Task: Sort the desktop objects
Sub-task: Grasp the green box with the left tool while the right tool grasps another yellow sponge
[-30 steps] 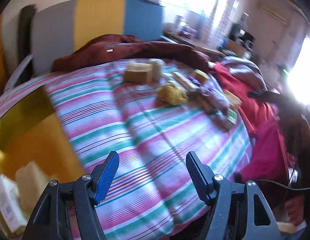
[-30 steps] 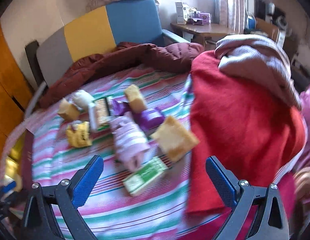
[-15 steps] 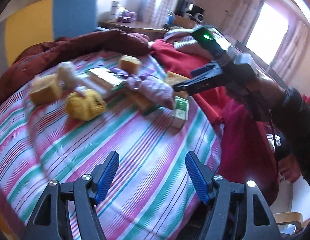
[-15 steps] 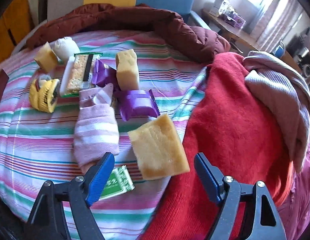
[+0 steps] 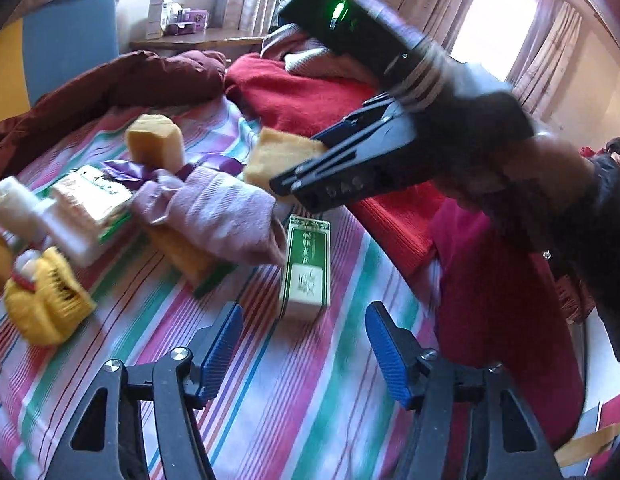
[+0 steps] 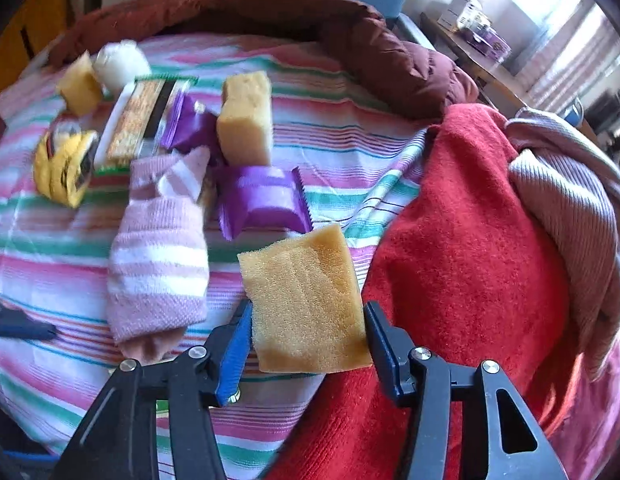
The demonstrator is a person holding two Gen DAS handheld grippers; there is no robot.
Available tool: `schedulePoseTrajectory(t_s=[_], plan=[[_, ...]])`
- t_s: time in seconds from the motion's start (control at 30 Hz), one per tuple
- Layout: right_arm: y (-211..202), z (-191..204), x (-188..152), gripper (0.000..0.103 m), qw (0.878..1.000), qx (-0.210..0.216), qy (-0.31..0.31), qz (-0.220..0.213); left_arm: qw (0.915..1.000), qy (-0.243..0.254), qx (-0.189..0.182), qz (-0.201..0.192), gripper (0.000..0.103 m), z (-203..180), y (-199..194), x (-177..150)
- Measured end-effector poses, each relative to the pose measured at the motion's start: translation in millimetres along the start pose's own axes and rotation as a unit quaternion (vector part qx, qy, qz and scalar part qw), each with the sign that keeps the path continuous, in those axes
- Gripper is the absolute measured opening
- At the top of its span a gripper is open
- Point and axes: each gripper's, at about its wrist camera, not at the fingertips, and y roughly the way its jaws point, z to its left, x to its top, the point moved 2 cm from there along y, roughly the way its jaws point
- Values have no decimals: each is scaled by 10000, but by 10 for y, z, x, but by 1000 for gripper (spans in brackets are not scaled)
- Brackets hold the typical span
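A flat yellow sponge (image 6: 306, 300) lies where the striped sheet (image 6: 70, 380) meets a red blanket (image 6: 449, 260). My right gripper (image 6: 308, 320) points down over it. Its jaws are closing, and both blue pads touch the sponge's sides. In the left wrist view the right gripper (image 5: 310, 184) reaches in from the right and covers part of that sponge (image 5: 278, 156). My left gripper (image 5: 306, 344) hovers over the sheet with its jaws closing and nothing between them. A green-and-white box (image 5: 306, 264) lies just ahead of its tips.
A pink striped sock (image 6: 158, 264), purple packets (image 6: 266, 200), a sponge block (image 6: 246, 120), a snack bar pack (image 6: 138, 120), a yellow knitted item (image 6: 62, 168) and a white roll (image 6: 120, 64) crowd the sheet. A maroon jacket (image 6: 349, 40) lies behind them.
The left gripper swung right across the bed to the green-and-white box and narrowed. The right gripper dropped over the flat sponge, and its wide jaws closed in on the sponge's sides.
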Motion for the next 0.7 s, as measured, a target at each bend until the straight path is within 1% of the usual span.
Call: schedulePoseTrajectory(t_s=[0.13,0.23,0.27,0.33,0.37,0.43,0.53,0.7], plan=[[-60,-78,43,55,9988,241,329,-288,9999,-24,-15,143,56,4,176,71],[-80,-104,54,55,9971,325,516,-444,9997,-96,-26,215,50,8,284,116],[-93,-110,52,55,9964,355,585,-499,9996,-118,-33,237,47,11,316,122],[-109,-136,55,55,9947,422,722,-604,9992,-191,-89,326,36,9,396,141],[-115,-151,58,55,9937,448,799,-651,9991,-191,-105,370,33,-4,428,143],[-109,-188,70,55,9921,469,925,-703,9995,-66,33,303,33,-57,427,141],[-99,-243,70,55,9894,537,1110,-763,9997,-50,84,220,33,-80,351,79],[-116,-295,94,55,9861,563,1265,-914,9994,-238,219,77,32,-7,71,-104]])
